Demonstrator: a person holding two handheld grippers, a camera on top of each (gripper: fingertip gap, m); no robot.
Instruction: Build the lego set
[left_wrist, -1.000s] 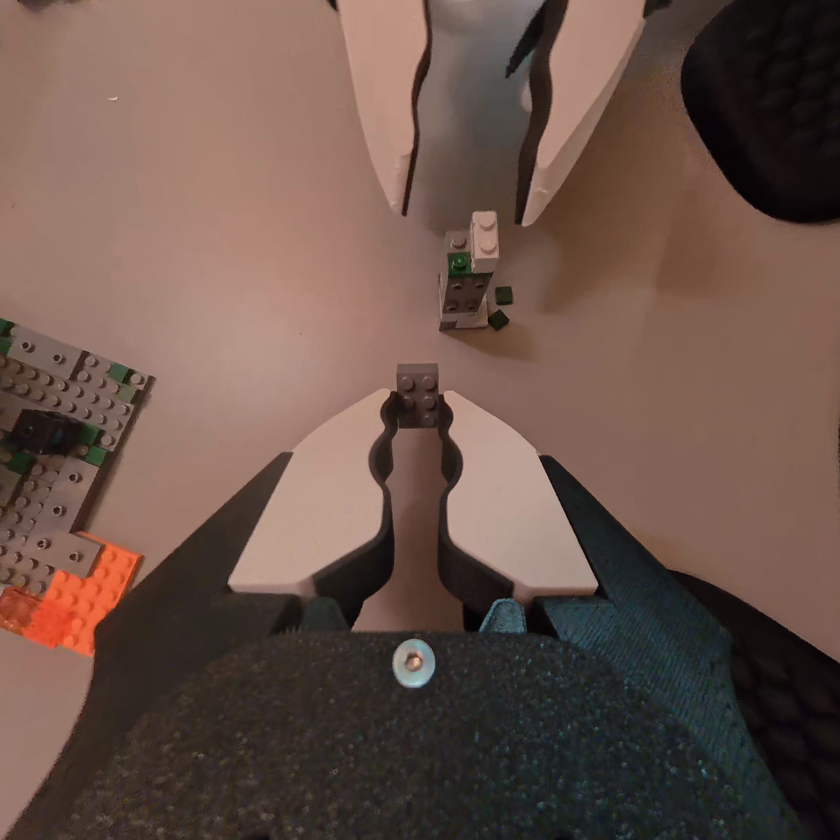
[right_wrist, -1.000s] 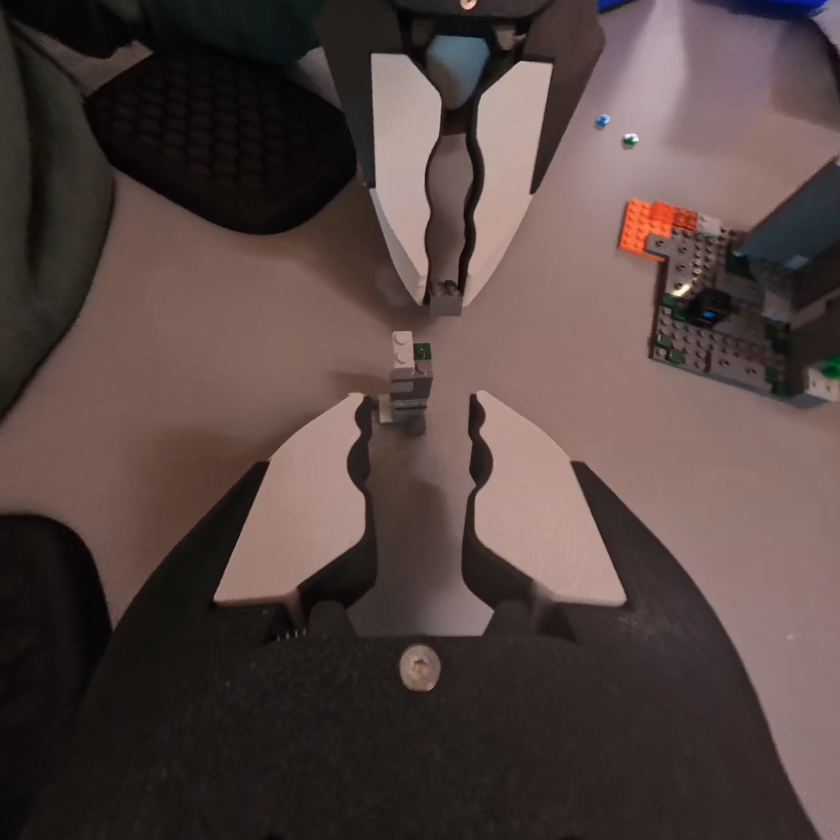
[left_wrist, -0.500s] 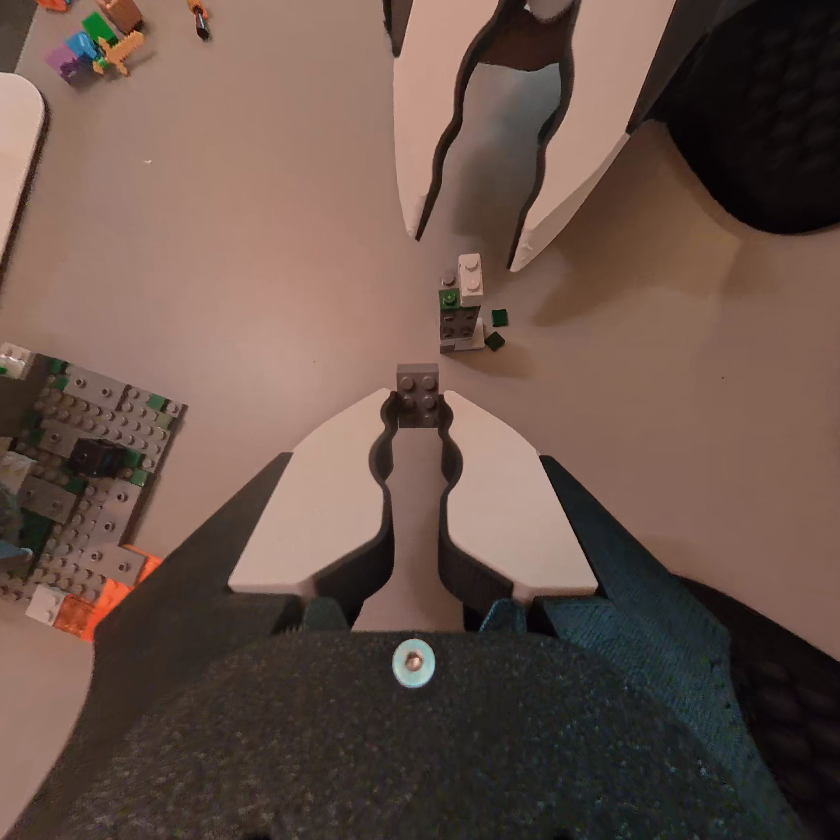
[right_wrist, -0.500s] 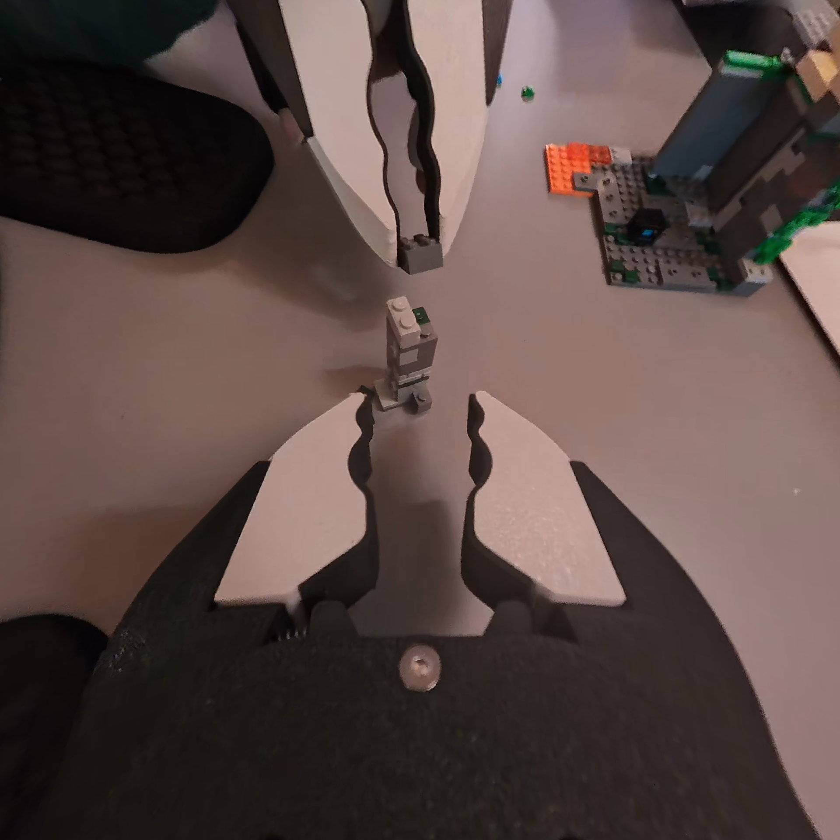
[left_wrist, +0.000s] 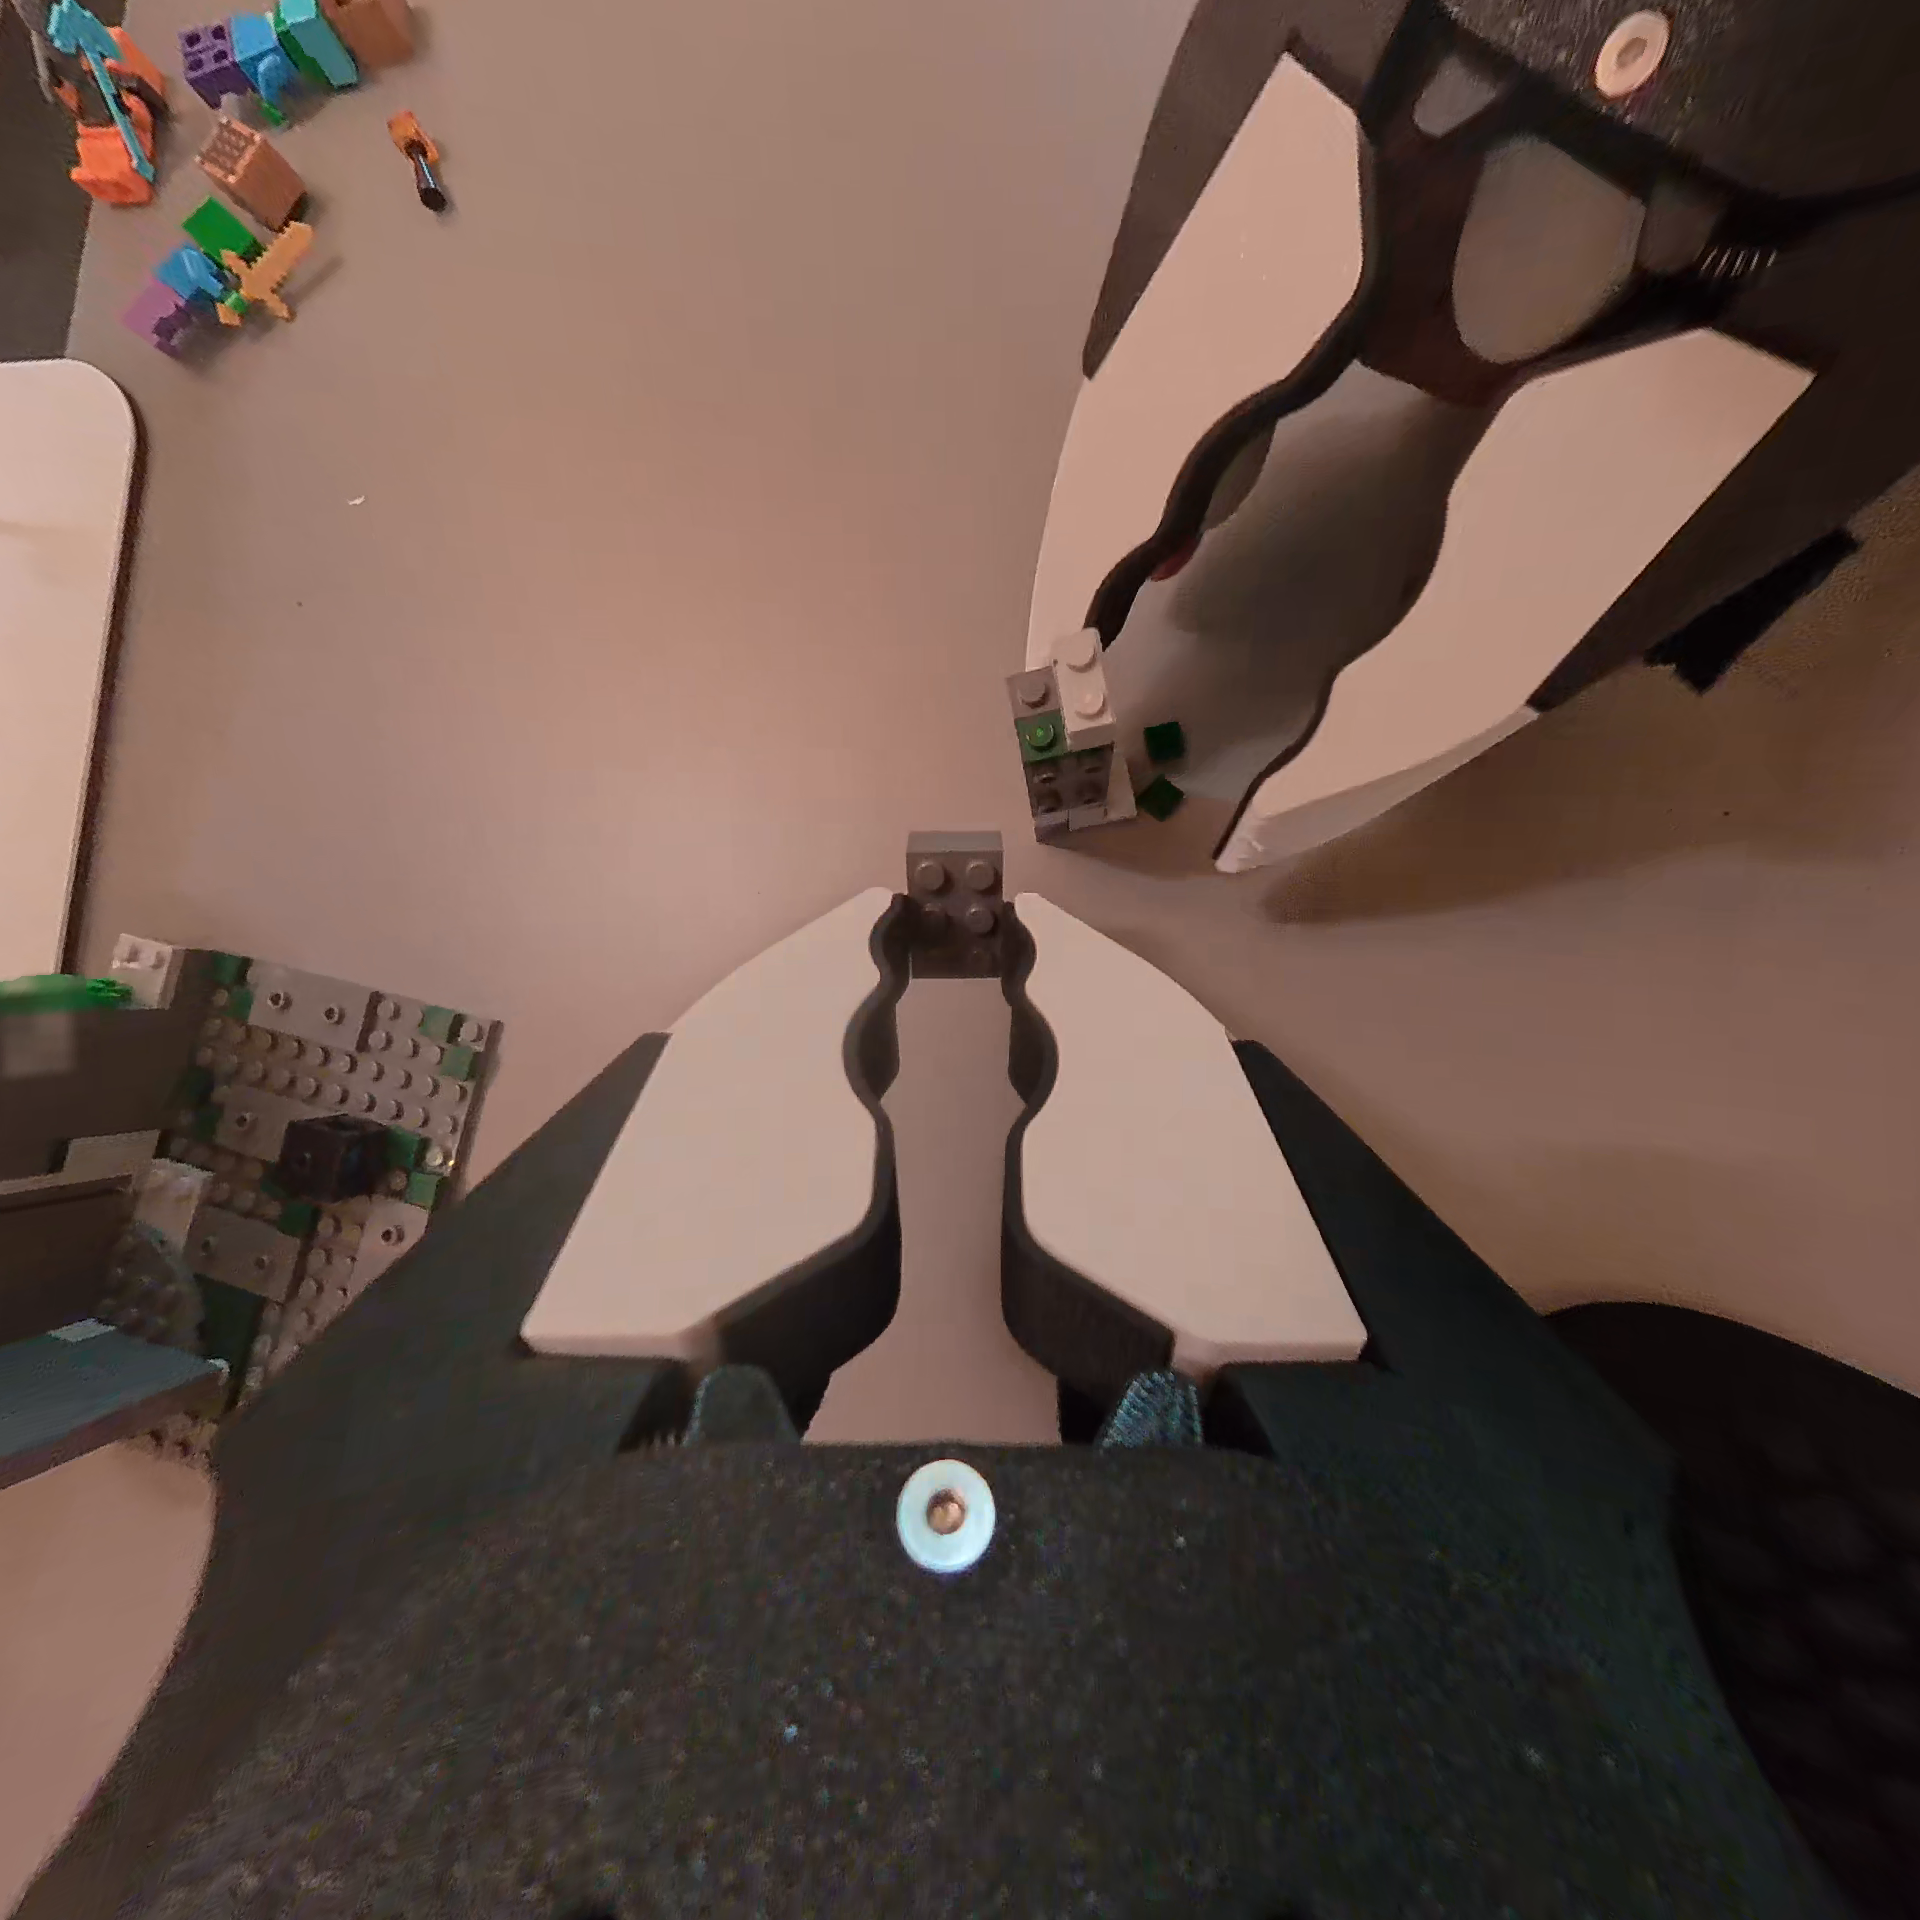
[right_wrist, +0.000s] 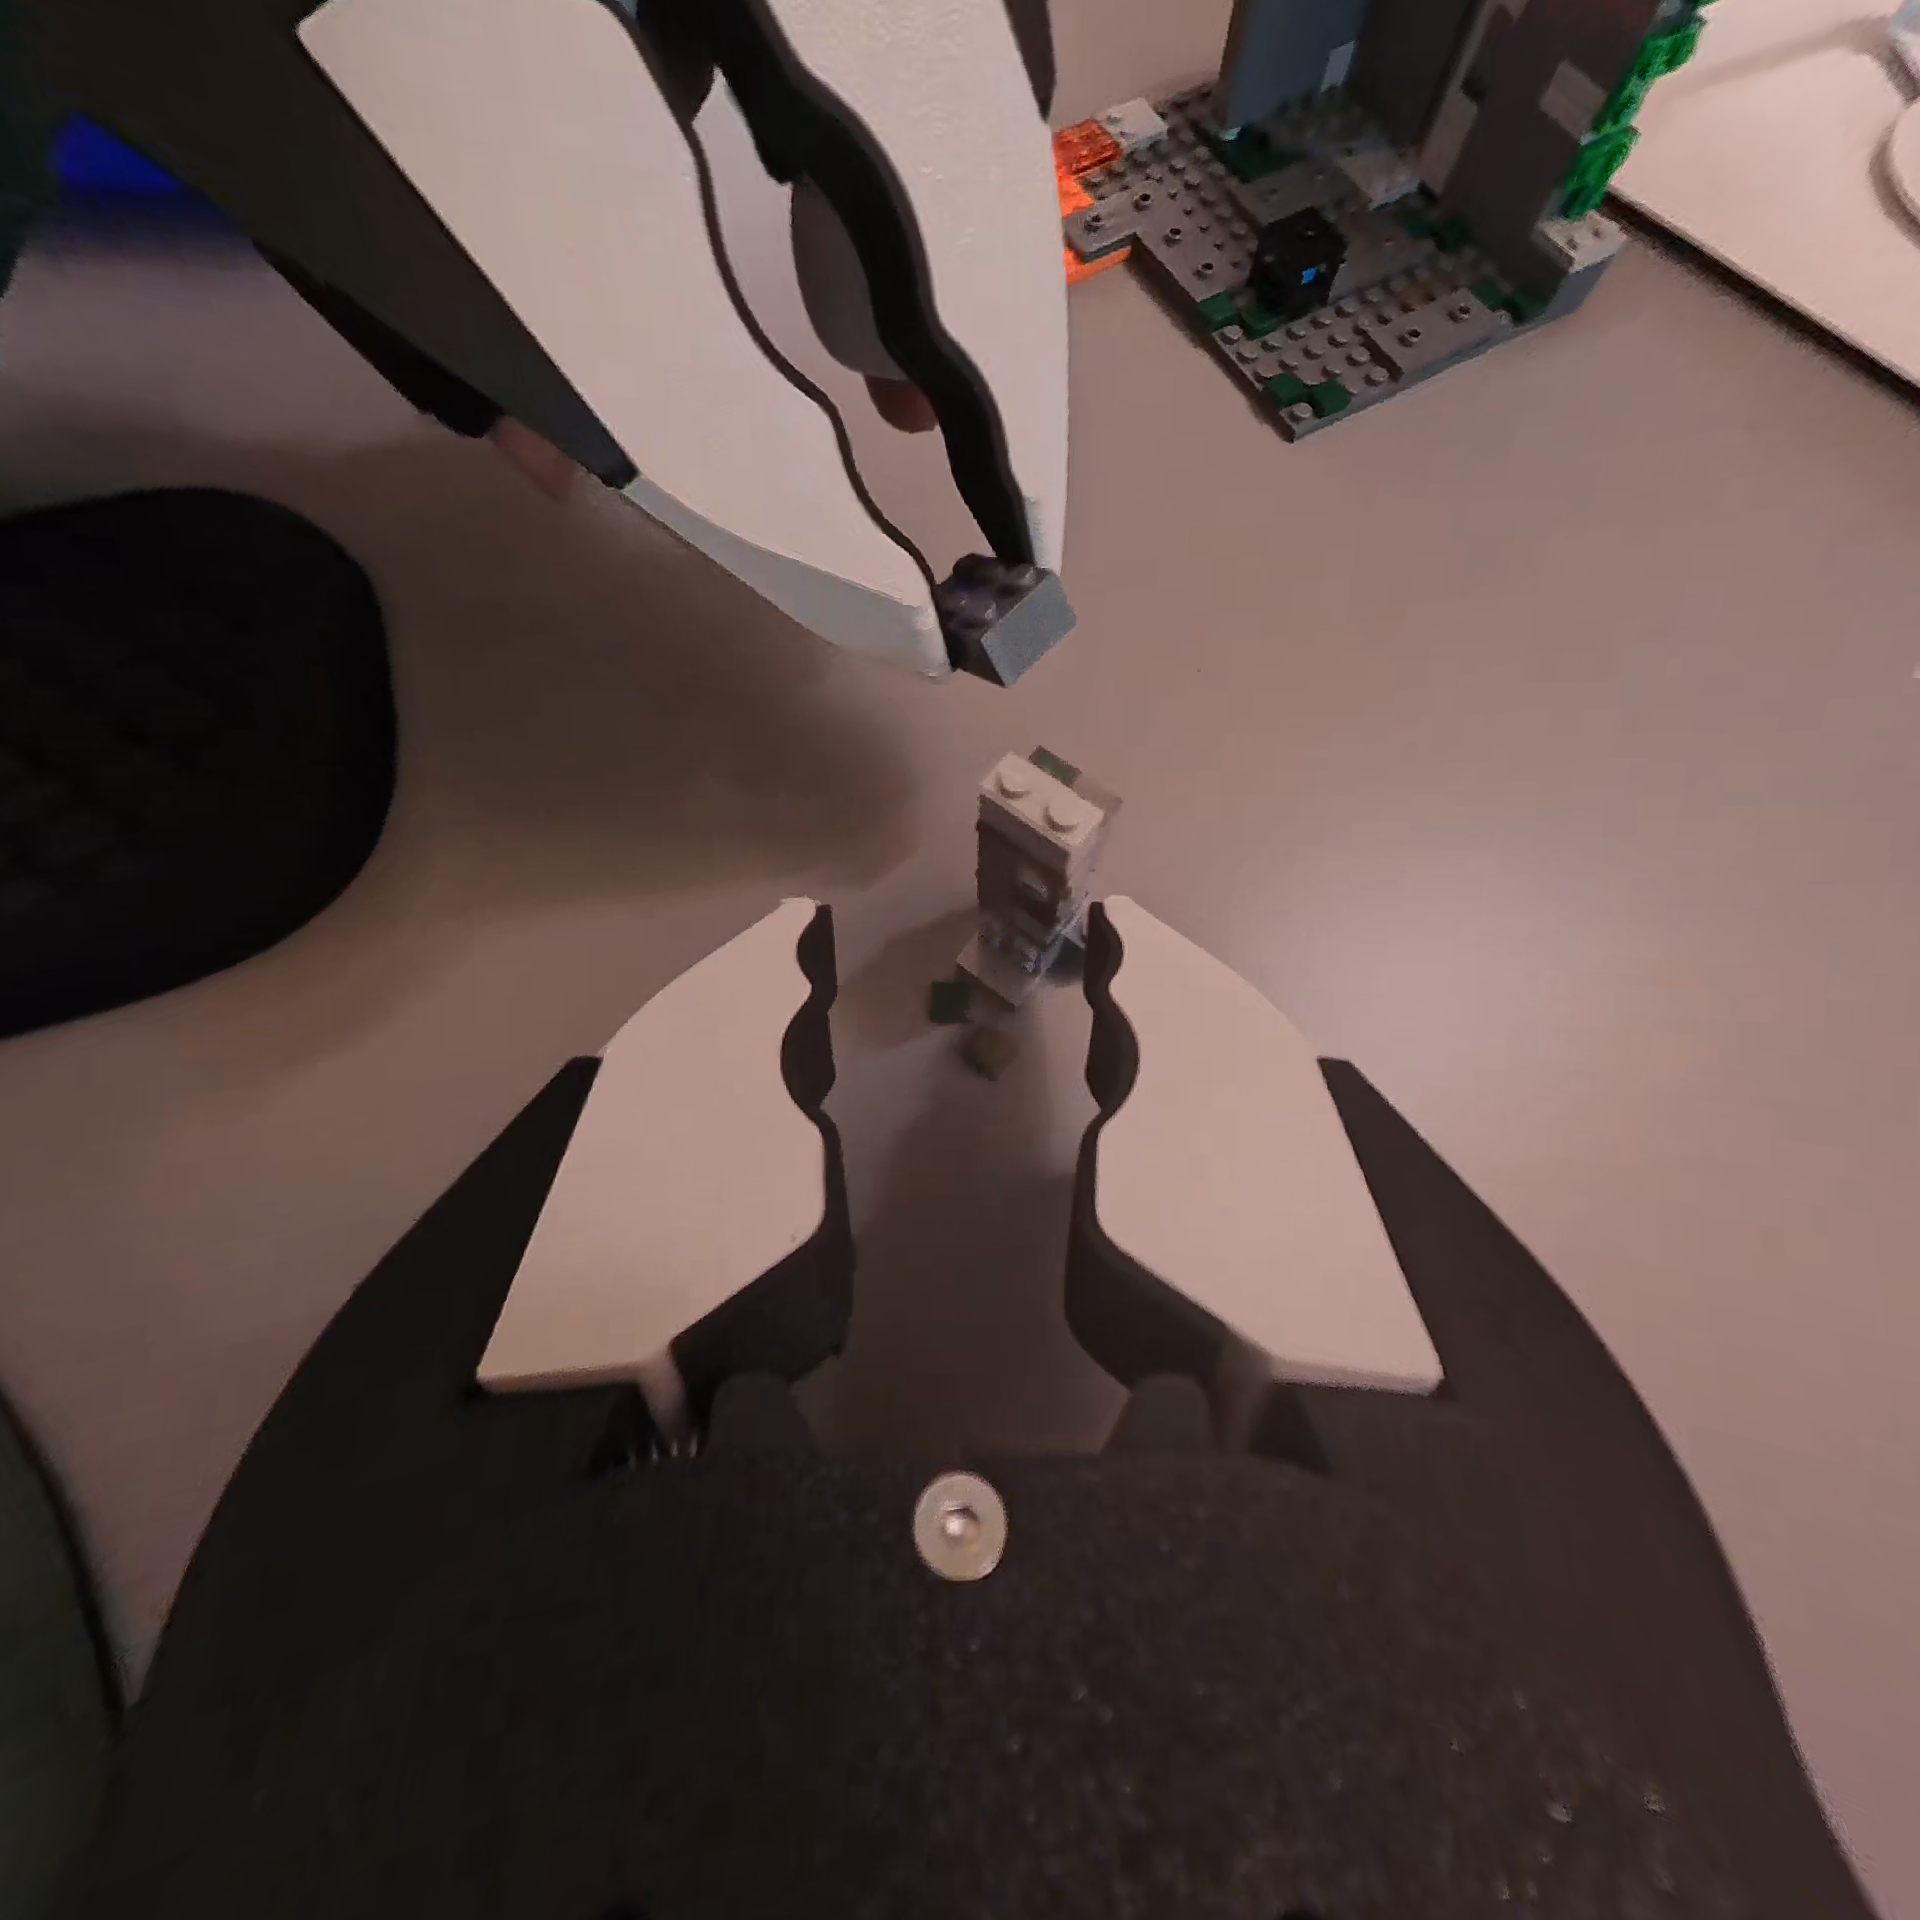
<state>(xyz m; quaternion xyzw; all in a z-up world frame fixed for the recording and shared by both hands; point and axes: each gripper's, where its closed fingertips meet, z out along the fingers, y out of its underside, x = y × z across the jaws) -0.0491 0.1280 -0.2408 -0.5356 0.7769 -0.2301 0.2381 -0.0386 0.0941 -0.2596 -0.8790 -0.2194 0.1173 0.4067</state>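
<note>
- Left gripper (left_wrist: 956, 914) clamped on a dark grey 2x2 brick (left_wrist: 954, 902) at the very fingertips, studs facing the camera; shallow hold, could twist or pop loose when pressed down.
- Right gripper (right_wrist: 961, 914) spread wide, holding nothing, straddling the base of the small grey column (right_wrist: 1029, 883).
- Column standing upright on the table (left_wrist: 623, 623), narrow-footed; likely to topple if pushed off-centre with no bracing.
- Light grey top, one green stud, dark green tiles (left_wrist: 1162, 769) loose beside its foot.
- Larger grey baseplate build (right_wrist: 1351, 270) well apart.
</note>
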